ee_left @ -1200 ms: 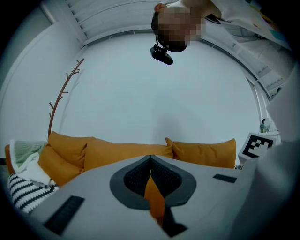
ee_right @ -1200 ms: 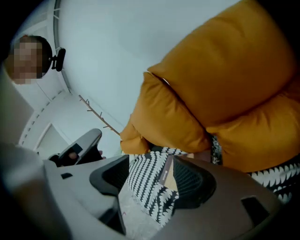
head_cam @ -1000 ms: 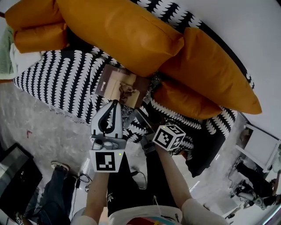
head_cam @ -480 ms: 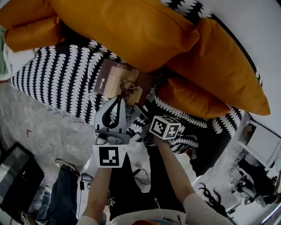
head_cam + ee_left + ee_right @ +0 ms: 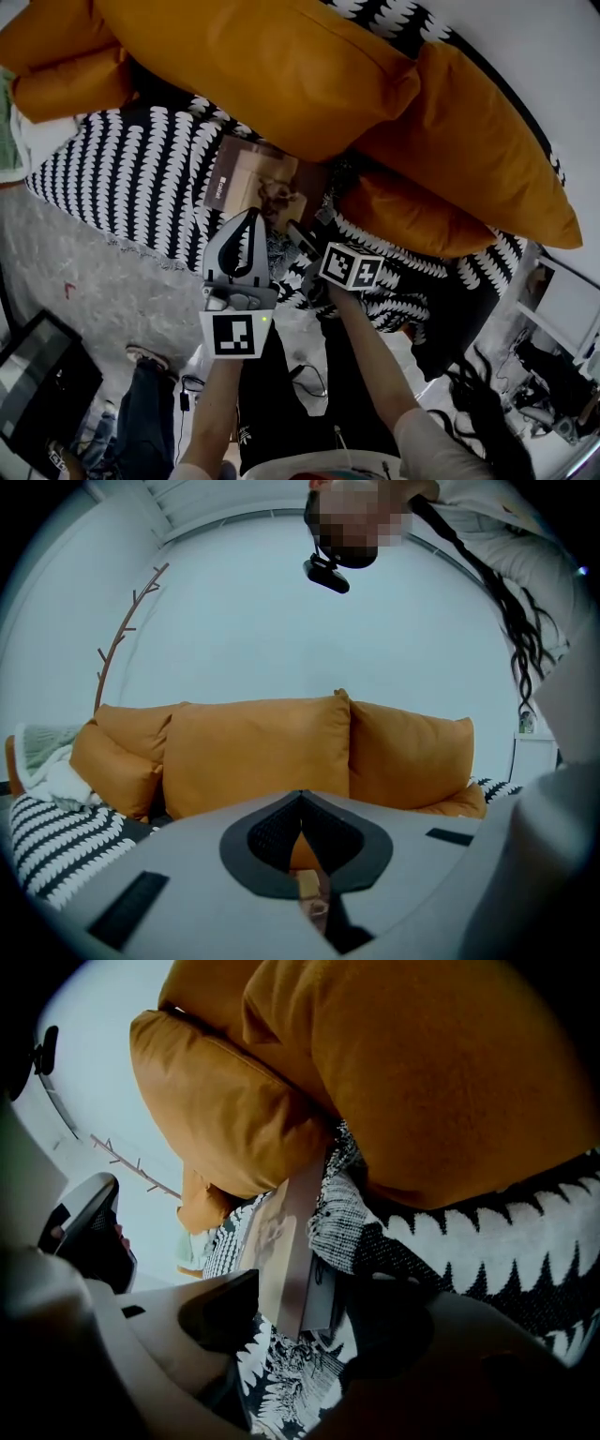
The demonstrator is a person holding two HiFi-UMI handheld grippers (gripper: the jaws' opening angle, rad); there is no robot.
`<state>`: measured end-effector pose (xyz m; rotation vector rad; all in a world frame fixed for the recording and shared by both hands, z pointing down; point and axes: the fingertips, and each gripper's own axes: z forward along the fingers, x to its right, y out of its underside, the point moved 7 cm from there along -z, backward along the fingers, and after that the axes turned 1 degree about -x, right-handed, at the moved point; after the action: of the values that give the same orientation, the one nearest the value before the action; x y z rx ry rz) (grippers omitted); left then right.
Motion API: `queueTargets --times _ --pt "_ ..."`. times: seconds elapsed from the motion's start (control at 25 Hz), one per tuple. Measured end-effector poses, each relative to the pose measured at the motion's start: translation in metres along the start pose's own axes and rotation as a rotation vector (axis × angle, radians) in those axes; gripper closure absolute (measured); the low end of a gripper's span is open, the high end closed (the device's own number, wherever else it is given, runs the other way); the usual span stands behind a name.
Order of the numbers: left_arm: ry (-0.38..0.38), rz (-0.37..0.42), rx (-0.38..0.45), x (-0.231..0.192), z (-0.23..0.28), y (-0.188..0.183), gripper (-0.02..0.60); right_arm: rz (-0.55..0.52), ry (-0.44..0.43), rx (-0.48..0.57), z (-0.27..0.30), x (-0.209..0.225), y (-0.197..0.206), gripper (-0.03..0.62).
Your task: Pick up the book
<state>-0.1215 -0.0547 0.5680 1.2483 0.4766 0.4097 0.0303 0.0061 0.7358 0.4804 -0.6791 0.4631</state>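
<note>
A brown book (image 5: 251, 180) lies flat on the black-and-white patterned sofa cover (image 5: 141, 169), its far edge under a big orange cushion (image 5: 262, 66). My left gripper (image 5: 248, 217) is shut and empty; its tip hovers just short of the book's near edge. In the left gripper view the left gripper (image 5: 301, 799) points over the book at the cushions. My right gripper (image 5: 302, 234) is open by the book's near right corner. In the right gripper view the book (image 5: 284, 1241) lies ahead between the spread jaws of the right gripper (image 5: 305, 1321), not touching them.
More orange cushions (image 5: 469, 150) crowd the sofa's back and right. A small orange cushion (image 5: 398, 216) lies right of the book. Grey floor (image 5: 84, 291) lies below the sofa edge, with a dark screen (image 5: 37, 384) at lower left and a white cabinet (image 5: 562, 300) at right.
My right gripper has moved up, closer to the book's near right corner. The left gripper has barely shifted and stays shut. The book has not moved.
</note>
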Motion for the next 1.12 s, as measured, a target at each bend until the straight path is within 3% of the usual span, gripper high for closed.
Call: queueTargets --times 0.2,0.4,0.6,0.68,0.88,1.0,1.12 --pt "-0.009 -0.005 -0.028 -0.002 0.008 0.001 0.574 0.065 -0.062 -0.012 0.003 0.0 -0.006 0.293" --pt "-0.018 0.009 -0.011 0.014 0.011 -0.003 0.574 -0.018 -0.228 -0.034 0.0 -0.031 -0.014 0.295" --pt "-0.058 0.026 -0.033 0.039 0.018 0.011 0.574 0.13 -0.3 -0.043 0.013 -0.013 -0.013 0.304" --pt "-0.084 0.02 -0.045 0.045 0.021 0.015 0.574 0.132 -0.301 -0.083 0.014 -0.001 -0.014 0.309" --pt "-0.117 0.017 -0.03 0.03 0.016 0.02 0.574 0.096 -0.489 -0.099 0.03 -0.034 -0.03 0.352" --pt "-0.142 0.008 -0.024 0.021 0.01 0.019 0.574 0.05 -0.515 -0.099 0.041 -0.062 -0.045 0.353" --pt "-0.155 0.003 -0.034 0.017 0.006 0.016 0.574 0.027 -0.465 -0.128 0.044 -0.07 -0.048 0.356"
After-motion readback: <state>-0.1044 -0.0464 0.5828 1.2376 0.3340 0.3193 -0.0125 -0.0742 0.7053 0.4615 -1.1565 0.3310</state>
